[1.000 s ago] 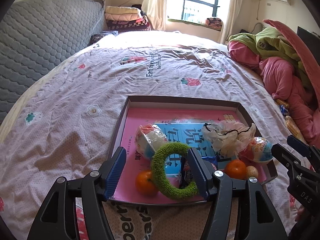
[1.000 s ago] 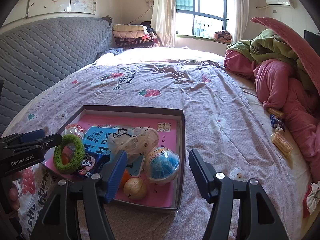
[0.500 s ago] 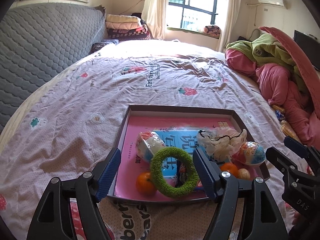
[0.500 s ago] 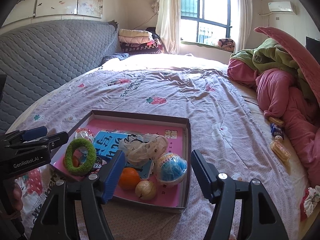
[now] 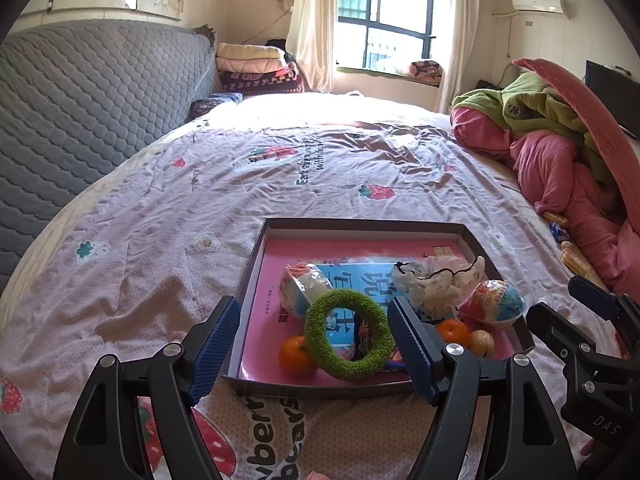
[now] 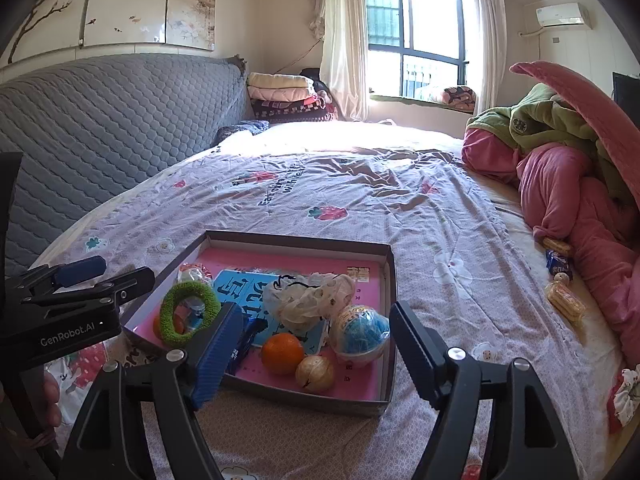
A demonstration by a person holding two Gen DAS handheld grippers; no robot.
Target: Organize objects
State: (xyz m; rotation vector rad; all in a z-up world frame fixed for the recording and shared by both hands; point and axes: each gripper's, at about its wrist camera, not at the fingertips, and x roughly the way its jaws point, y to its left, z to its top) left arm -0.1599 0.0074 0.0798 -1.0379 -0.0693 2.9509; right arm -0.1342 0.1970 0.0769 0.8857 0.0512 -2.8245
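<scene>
Left wrist view. Fingers [image 5: 216,344] of left gripper [image 5: 314,346]: blue ribbed pads spread wide, released, nothing pressed between them. Right gripper [image 5: 576,320]: seen at right edge, side-on, black body only.
Box [image 5: 360,225]: shallow, dark-walled, pink-floored, resting on bed quilt [image 5: 280,168] just beyond the pads. Contents, near to far:
- green fuzzy ring [image 5: 348,336], tilted, leaning over a blue booklet [image 5: 362,276]; apart from both pads.
- orange [image 5: 296,354], touching ring's near-left side.
- second orange [image 5: 452,330], beside a pale round fruit [image 5: 481,343], near right corner.
- egg-shaped toy [image 5: 494,300], red, white and blue.
- crumpled white bag [image 5: 432,280].
- wrapped snack [image 5: 302,284], left of booklet.

Right wrist view. Right gripper [image 6: 316,346] jaws opening, released, nothing gripped; pads framing the box's near edge. Left gripper [image 6: 84,276] at left edge, above the box's left corner.
Box [image 6: 390,280] on the quilt [image 6: 360,184]. Contents:
- second orange [image 6: 282,353] and pale round fruit [image 6: 315,373], touching, near front.
- egg-shaped toy [image 6: 360,334], by right wall.
- crumpled white bag [image 6: 308,300], centre.
- green fuzzy ring [image 6: 190,312], upright-tilted, left end.
- blue booklet [image 6: 240,286], flat under the rest.
Off to the right on the bed: snack packets [image 6: 564,300] beside pink bedding [image 6: 560,184].
</scene>
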